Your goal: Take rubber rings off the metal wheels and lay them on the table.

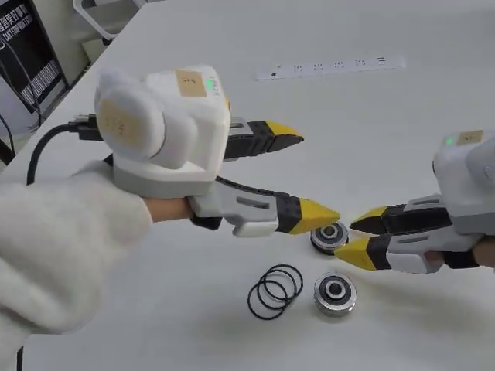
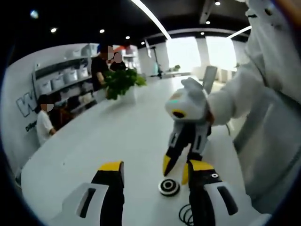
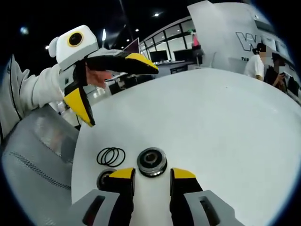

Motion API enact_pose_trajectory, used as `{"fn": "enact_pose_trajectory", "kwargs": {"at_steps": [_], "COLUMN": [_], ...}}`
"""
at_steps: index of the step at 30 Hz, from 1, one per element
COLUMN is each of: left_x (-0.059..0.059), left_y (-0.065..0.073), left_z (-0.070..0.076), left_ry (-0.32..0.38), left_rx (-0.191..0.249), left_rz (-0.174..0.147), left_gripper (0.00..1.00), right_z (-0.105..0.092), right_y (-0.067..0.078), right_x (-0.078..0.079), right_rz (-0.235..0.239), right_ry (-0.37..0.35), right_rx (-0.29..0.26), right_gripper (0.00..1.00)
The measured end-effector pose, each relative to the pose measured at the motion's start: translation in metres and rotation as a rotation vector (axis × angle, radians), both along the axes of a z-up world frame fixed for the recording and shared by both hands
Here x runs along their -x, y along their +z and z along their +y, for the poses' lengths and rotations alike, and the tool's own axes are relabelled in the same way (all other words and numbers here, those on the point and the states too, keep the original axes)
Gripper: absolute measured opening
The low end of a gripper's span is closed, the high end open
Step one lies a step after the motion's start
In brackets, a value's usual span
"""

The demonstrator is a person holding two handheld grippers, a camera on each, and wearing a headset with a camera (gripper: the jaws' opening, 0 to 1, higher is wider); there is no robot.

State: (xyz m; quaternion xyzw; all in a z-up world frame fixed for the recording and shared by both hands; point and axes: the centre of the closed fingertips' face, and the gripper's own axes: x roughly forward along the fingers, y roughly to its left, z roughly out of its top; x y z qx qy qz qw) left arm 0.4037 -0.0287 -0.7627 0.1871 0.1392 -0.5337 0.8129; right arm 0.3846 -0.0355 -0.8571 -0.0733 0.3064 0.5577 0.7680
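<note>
Reading of text: large white "W" lettering (image 3: 247, 37) on a wall in the right gripper view, the rest cut off; dark panel (image 1: 19, 31) past the worktop's far-left corner has white print too small to read; nothing legible on the tools' tan stickers.
Left tool (image 1: 313, 176): jaws wide apart, holding nothing, raised above the worktop (image 1: 387, 139).
Right tool (image 1: 349, 236): jaws apart by a narrower gap, empty, tips just beside the far wheel (image 1: 329, 236).
Wheel axes: far wheel and near wheel (image 1: 335, 294) both lie flat, bores upward, axes upright.
Rubber rings (image 1: 274, 292): loose overlapping loops flat on the worktop, just beside the near wheel.
Edges: wheels and rings sit near the rounded edge on the person's side.
Open room: broad bare surface up to the power strip (image 1: 332, 68).
</note>
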Motion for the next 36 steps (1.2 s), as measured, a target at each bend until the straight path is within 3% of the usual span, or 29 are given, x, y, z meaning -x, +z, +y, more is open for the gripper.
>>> {"fn": "enact_pose_trajectory", "kwargs": {"at_steps": [4,7,15,26,29,30,33,34,36], "left_x": [-0.003,-0.003,-0.001,0.002,0.003,0.004,0.003,0.005,0.003], "left_y": [-0.015,-0.030,-0.062,-0.079,-0.086,-0.084,-0.085,-0.087,-0.087], "left_z": [-0.006,-0.009,-0.007,-0.007,-0.007,-0.009,-0.007,-0.009,-0.007], "left_ry": [-0.001,-0.010,0.021,0.018,0.021,0.023,0.025,0.023,0.031], "left_rx": [0.006,-0.025,-0.052,-0.063,-0.075,-0.052,-0.057,-0.050,-0.047], "left_rz": [0.037,0.051,0.098,0.138,0.168,0.177,0.181,0.200,0.197], "left_gripper": [0.51,0.49,0.30,0.23,0.21,0.20,0.16,0.15,0.15], "right_z": [0.000,0.000,0.001,0.003,0.004,0.004,0.003,0.004,0.004], "right_y": [-0.002,-0.004,-0.004,-0.005,-0.006,-0.006,-0.006,-0.006,-0.006], "right_x": [-0.001,-0.001,-0.001,-0.002,-0.002,-0.002,-0.001,-0.001,-0.001], "right_rz": [0.001,0.006,-0.013,-0.020,-0.023,-0.024,-0.023,-0.017,-0.024], "right_ry": [0.003,0.004,0.026,0.034,0.039,0.040,0.043,0.043,0.047], "right_rx": [0.005,0.004,0.009,0.011,0.013,0.013,0.011,0.009,0.012], "right_gripper": [0.26,0.25,0.23,0.21,0.21,0.20,0.19,0.18,0.18]}}
